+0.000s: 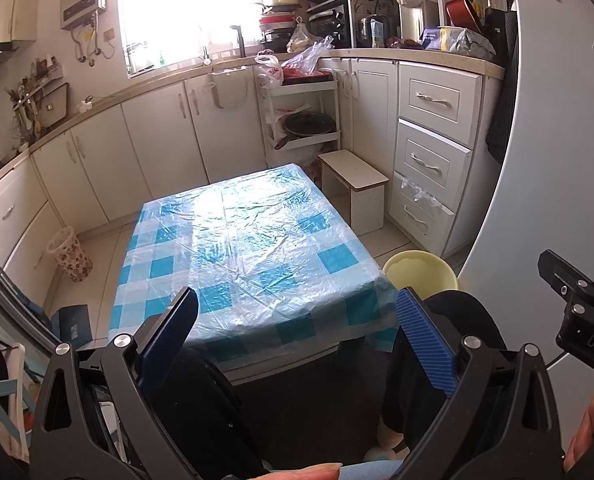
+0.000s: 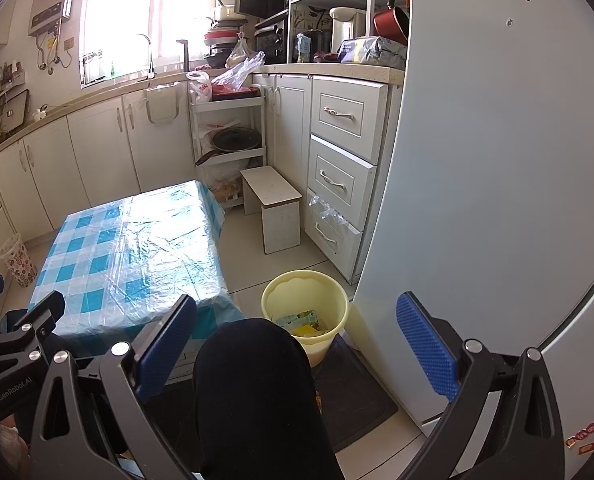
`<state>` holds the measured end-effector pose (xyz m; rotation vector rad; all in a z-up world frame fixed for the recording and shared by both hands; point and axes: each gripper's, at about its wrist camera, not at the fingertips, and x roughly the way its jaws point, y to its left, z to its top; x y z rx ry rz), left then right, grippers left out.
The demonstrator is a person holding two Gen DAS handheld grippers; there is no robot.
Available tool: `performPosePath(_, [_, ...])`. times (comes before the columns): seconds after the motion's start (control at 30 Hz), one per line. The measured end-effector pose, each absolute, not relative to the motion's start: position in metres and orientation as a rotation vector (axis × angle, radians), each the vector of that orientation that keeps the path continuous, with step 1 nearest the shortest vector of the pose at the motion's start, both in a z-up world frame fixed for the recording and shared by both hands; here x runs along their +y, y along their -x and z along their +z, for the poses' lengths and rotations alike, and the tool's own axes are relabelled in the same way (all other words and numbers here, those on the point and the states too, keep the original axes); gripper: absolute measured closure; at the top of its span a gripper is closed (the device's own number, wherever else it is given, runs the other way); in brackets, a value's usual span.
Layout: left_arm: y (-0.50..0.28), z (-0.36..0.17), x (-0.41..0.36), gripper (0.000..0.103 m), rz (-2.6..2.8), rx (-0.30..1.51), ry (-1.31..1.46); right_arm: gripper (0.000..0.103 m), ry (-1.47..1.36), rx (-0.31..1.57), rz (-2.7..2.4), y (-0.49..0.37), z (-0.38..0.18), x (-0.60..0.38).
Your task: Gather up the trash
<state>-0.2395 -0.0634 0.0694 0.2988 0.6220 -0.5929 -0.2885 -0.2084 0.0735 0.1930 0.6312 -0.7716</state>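
A pale yellow trash bin (image 2: pixel 305 300) stands on the floor between the low table and the fridge; paper and wrapper trash (image 2: pixel 303 322) lies inside it. Its rim also shows in the left wrist view (image 1: pixel 419 276). My left gripper (image 1: pixel 297 340) is open and empty, held above the near edge of the table with the blue-checked plastic cover (image 1: pixel 249 240). My right gripper (image 2: pixel 297 344) is open and empty, held above a dark-clothed knee (image 2: pixel 253 380), near the bin. The table top (image 2: pixel 137 248) shows no loose items.
White fridge (image 2: pixel 497 200) stands close on the right. A white step stool (image 2: pixel 275 208) sits beyond the bin, by the drawers (image 2: pixel 341 176). A floral basket (image 1: pixel 71 254) stands on the floor left of the table. A dark mat (image 2: pixel 353 392) lies under the bin.
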Motion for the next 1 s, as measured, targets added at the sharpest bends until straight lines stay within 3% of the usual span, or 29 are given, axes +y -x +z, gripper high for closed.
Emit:
performPosePath(0.6, [0.237,0.076,-0.056,0.008,-0.537,0.554,-0.258,0.007,-0.199,0.635,-0.762,0.284,0.069,-0.208])
performPosePath(1.0, [0.190,0.062,-0.051,0.008,-0.516,0.645,-0.256,0.007,-0.171,0.664,-0.700,0.257,0.057,-0.211])
